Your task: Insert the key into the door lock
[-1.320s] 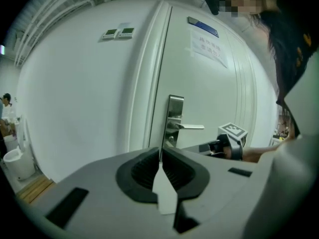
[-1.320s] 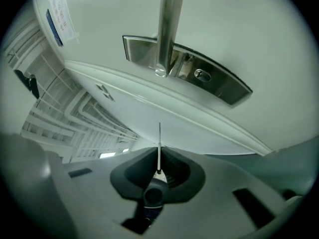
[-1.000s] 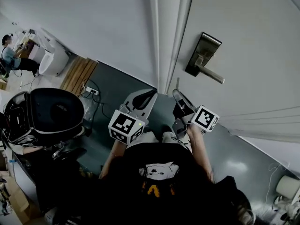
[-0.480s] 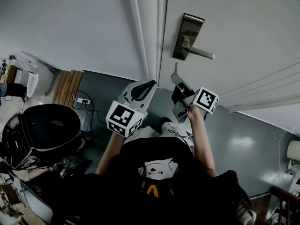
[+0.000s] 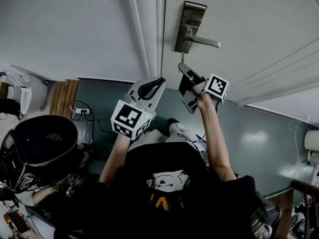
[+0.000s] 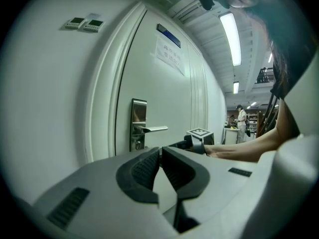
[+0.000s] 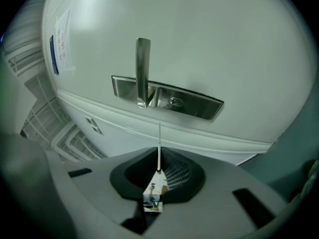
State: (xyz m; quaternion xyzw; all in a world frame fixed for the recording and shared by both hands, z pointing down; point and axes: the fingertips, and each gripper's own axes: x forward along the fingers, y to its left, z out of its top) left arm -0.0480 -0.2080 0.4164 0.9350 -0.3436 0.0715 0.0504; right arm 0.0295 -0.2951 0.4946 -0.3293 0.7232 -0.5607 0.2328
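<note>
"Two claws are held up close to the door (image 5: 259,29). What is held in them?"

"Nothing is held in the left claw (image 6: 160,156). Its two jaws are pressed together. A thin key (image 7: 159,143) is pinched by the right claw (image 7: 160,171), and a small tag (image 7: 153,195) is seen at the key's back end."

"Where is the key pointed?"

"It is pointed up at the metal lock plate (image 7: 167,99) in the middle of the right gripper view. The plate is not touched yet, and a gap is seen between it and the tip. The small round keyhole (image 7: 173,101) is seen a little to the right of the key's line, just beside the handle (image 7: 143,68)."

"So the key is not in?"

"No. That step is judged to be not yet done. The key is only brought near."

"What could go wrong from here?"

"The hole could be missed, because the tip is lined up a bit to one side. Then the plate could be scratched. The key could also be knocked crooked in the claw, since only one end of it is gripped. If the key is turned the wrong way for the slot, it could be jammed at the opening. The handle could be bumped too, as it is so close to the hole."
</note>
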